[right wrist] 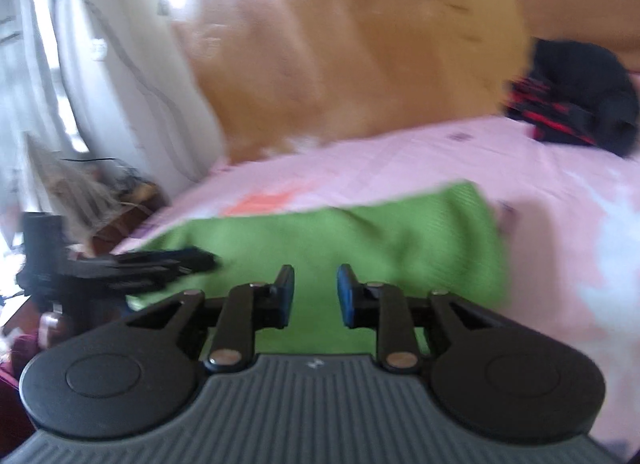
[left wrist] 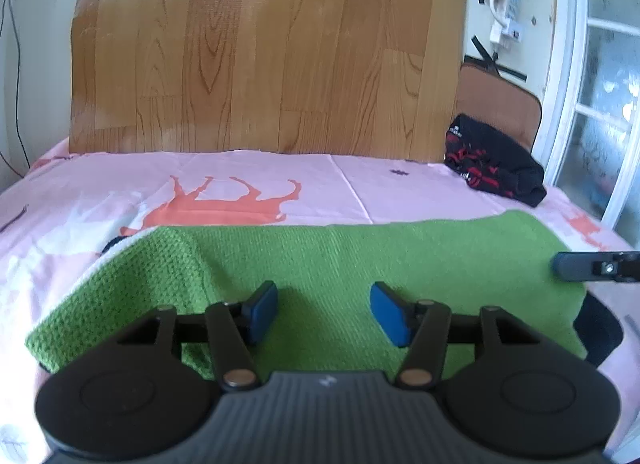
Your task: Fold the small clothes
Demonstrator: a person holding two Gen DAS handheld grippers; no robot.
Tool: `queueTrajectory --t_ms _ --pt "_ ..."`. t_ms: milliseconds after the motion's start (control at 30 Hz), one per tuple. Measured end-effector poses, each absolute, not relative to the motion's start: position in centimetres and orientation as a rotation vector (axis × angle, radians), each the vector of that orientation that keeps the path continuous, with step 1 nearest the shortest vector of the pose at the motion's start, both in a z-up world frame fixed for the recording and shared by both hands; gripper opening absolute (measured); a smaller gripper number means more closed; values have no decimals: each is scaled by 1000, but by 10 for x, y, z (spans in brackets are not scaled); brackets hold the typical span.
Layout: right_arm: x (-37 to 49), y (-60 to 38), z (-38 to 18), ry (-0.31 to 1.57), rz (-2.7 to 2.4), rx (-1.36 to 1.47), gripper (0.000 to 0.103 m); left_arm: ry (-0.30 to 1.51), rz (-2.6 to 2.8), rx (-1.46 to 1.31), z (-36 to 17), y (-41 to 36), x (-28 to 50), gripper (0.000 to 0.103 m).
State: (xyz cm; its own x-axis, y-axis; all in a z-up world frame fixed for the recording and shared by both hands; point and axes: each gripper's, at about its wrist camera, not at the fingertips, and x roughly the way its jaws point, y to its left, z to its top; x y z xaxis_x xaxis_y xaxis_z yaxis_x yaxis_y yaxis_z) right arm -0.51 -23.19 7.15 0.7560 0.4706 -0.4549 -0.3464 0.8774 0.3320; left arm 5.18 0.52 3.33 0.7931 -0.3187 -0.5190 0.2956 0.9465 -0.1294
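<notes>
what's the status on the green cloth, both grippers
Left gripper open, fingers over green cloth, holding nothing. Right gripper open, also above it, empty. Cloth lies folded on pink sheet. Black garment sits apart at far corner.

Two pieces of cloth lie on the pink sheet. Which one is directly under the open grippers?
The green cloth, spread flat beneath the left gripper and the right gripper. The black and red one lies bunched at the far edge, away from both.

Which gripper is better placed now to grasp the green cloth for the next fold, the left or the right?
Probably the left. The left gripper is open over the middle of the green cloth. The right gripper is open too, but its view is blurred.
</notes>
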Motion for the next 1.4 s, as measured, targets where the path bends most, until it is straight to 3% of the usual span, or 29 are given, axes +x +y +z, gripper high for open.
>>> queueTrajectory --t_ms 333,667,1167,1300,1367,1400 --pt "22 -146 50 647 678 32 30 566 -329 -52 33 7 52 54" --pt "-4 -216 46 667 619 157 24 572 -292 36 32 -9 51 57" --pt "-10 -236 45 659 502 250 25 635 -199 81 38 -26 54 59" --pt "-14 -235 48 656 492 255 28 680 -183 67 43 -27 58 61" --pt "-19 -237 53 638 496 262 36 695 -181 66 44 -27 59 63" --pt "-22 -240 57 620 490 268 45 701 -181 66 45 -27 59 63"
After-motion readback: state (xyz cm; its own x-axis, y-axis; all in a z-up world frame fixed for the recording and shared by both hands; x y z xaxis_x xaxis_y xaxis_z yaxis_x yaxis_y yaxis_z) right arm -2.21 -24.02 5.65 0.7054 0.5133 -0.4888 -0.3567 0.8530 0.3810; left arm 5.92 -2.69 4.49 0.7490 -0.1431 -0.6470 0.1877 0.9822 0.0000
